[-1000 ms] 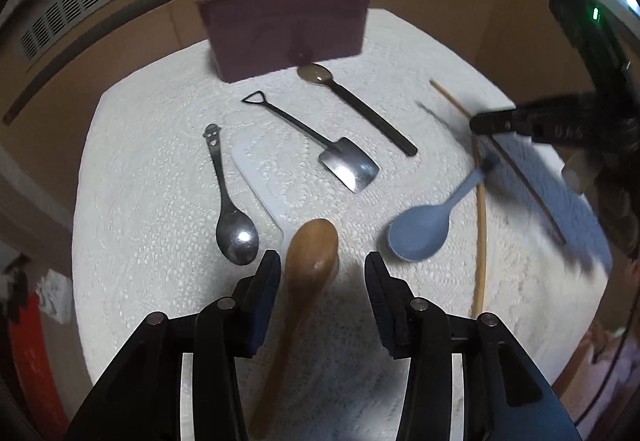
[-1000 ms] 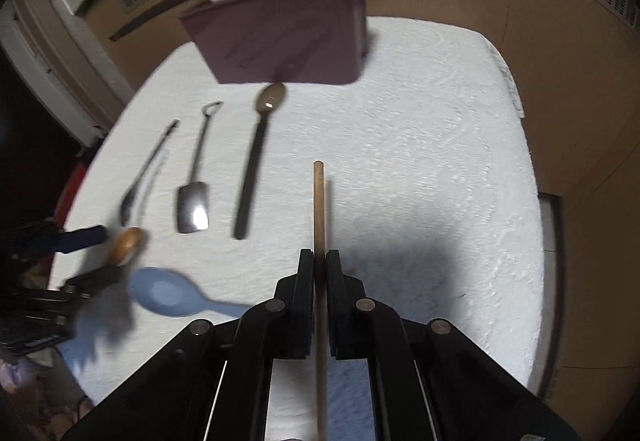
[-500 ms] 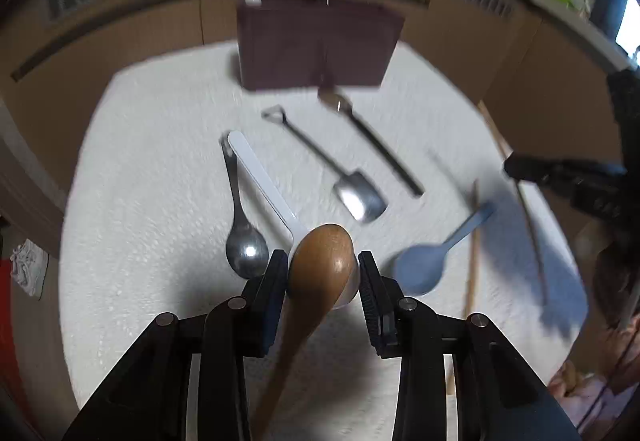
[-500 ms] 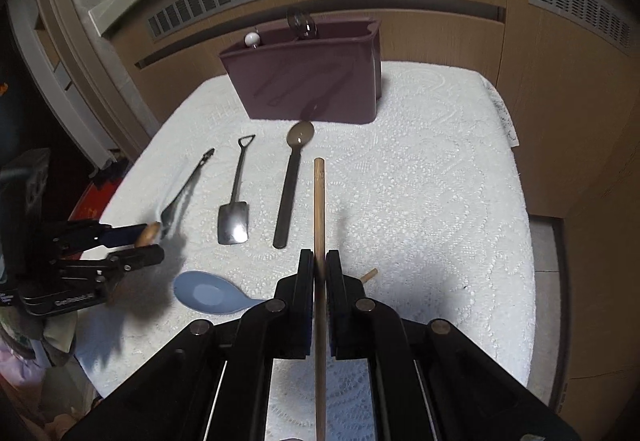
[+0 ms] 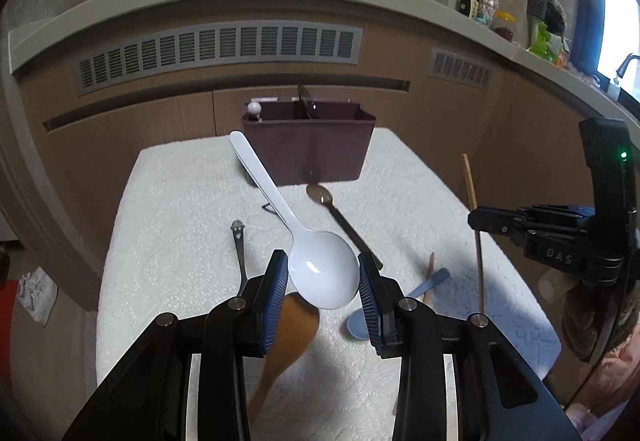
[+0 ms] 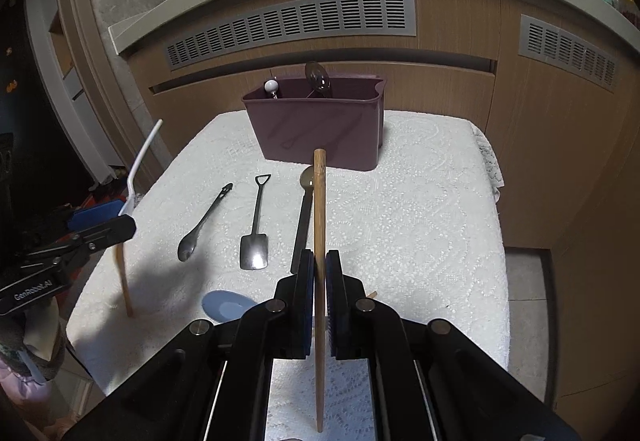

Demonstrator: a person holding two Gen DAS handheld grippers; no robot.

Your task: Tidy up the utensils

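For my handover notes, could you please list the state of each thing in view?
Left gripper: shut on white plastic spoon and brown wooden spoon.
Right gripper: shut on bamboo chopstick.
Maroon utensil bin: upright.
Blue plastic spoon: lying on tablecloth.

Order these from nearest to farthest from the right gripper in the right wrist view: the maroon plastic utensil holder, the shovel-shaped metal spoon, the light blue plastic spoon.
1. Light blue plastic spoon, just left of the right gripper.
2. Shovel-shaped metal spoon, further out, left of centre.
3. Maroon plastic utensil holder, at the far edge of the white cloth.
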